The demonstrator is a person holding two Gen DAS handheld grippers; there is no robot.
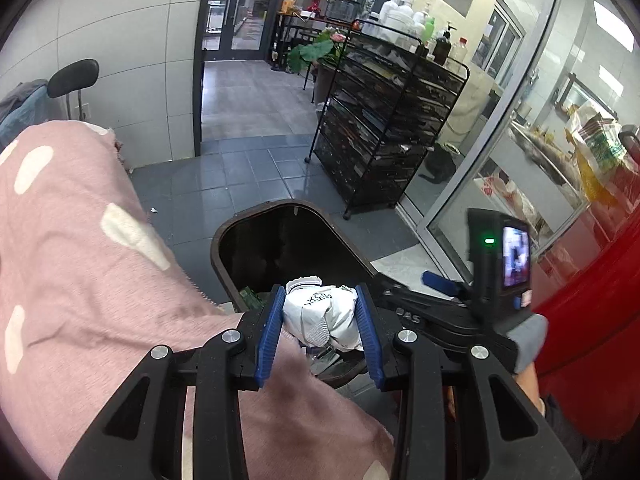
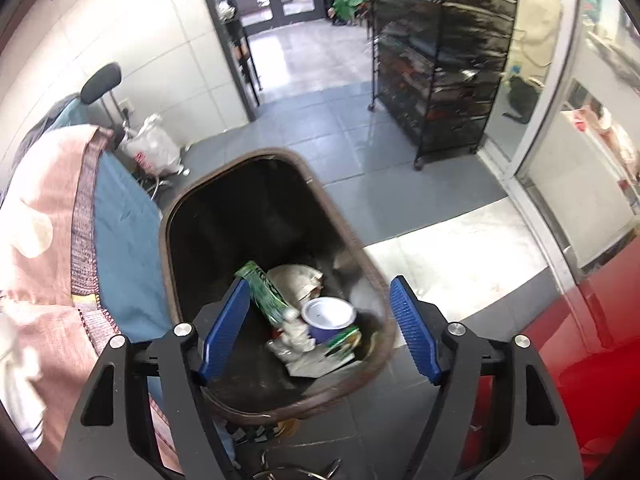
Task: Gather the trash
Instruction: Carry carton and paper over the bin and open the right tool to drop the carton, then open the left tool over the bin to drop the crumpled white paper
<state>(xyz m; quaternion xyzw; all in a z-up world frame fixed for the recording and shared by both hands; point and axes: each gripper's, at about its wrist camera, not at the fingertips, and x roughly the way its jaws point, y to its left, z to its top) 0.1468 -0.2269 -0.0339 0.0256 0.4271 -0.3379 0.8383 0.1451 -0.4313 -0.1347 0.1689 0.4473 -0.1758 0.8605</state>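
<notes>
Left wrist view: a crumpled white wrapper (image 1: 320,314), creased and papery with a dotted patch, sits clenched between the ribbed blue pads (image 1: 272,330) of the left gripper (image 1: 322,332), over the near rim of the bin (image 1: 224,240). The bin is a dark, rounded-rectangle tub with a brown lip, standing on grey floor tiles (image 1: 256,168). A pink spotted cloth (image 1: 80,260) crowds its left side; the floor beyond lies open up to a black wire rack (image 1: 384,128) on the far right. The right gripper (image 2: 320,328) hangs above the bin with jaws spread wide, nothing between them. Below lie a green carton (image 2: 264,292), crumpled paper (image 2: 296,276) and a round white-lidded cup (image 2: 328,314).
</notes>
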